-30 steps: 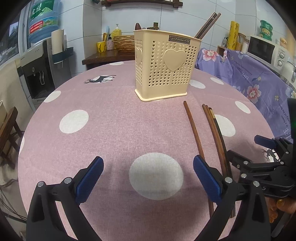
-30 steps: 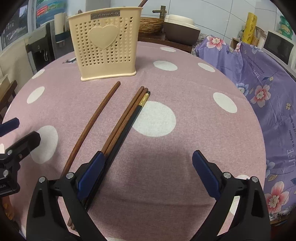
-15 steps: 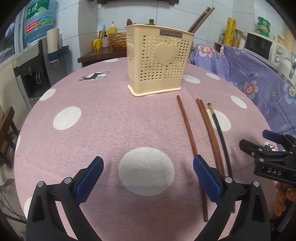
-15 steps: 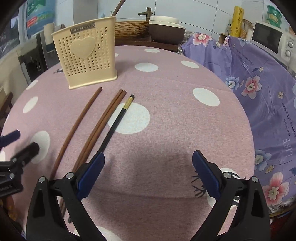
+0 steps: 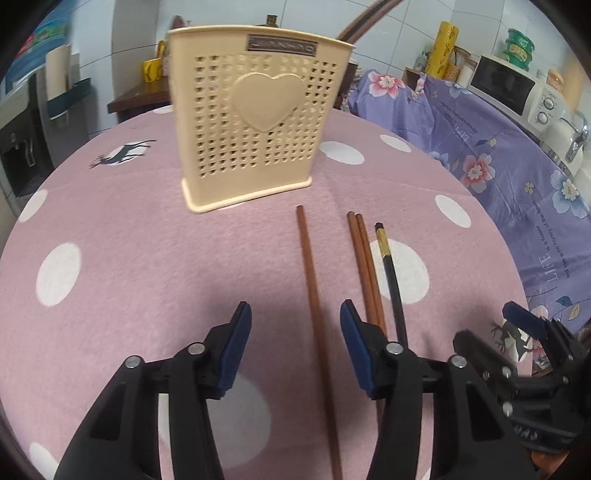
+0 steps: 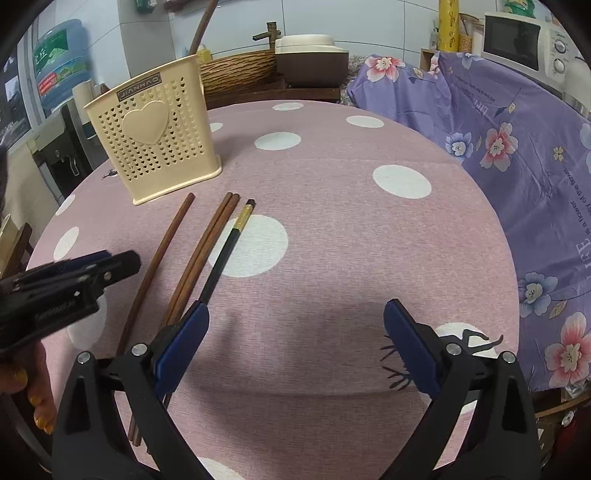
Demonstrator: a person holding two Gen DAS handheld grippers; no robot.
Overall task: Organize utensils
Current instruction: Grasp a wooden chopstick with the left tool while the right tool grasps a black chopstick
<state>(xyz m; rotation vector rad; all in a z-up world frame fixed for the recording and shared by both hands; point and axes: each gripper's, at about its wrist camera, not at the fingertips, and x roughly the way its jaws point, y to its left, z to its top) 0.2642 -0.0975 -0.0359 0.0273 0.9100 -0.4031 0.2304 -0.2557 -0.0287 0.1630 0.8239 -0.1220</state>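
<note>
A cream perforated utensil holder (image 5: 255, 129) with a heart stands on the pink dotted tablecloth (image 5: 129, 251); it also shows in the right wrist view (image 6: 155, 136). Chopstick ends stick out of its top (image 5: 365, 22). In front of it lie a single brown chopstick (image 5: 314, 295), a brown pair (image 5: 364, 258) and a black gold-banded chopstick (image 5: 391, 273). My left gripper (image 5: 295, 343) is open, its fingers straddling the single brown chopstick. My right gripper (image 6: 295, 343) is open and empty over bare cloth, right of the black chopstick (image 6: 225, 254).
The round table's edge curves close on the right, with a purple floral cover (image 6: 517, 147) beyond. A wicker basket (image 6: 236, 70) and a rice cooker (image 6: 310, 59) stand behind the table. A water dispenser (image 5: 22, 140) is at the left.
My left gripper has moved forward and right, lowered over the single brown chopstick, and its jaws have narrowed around it. My right gripper has drawn back a little to the right.
</note>
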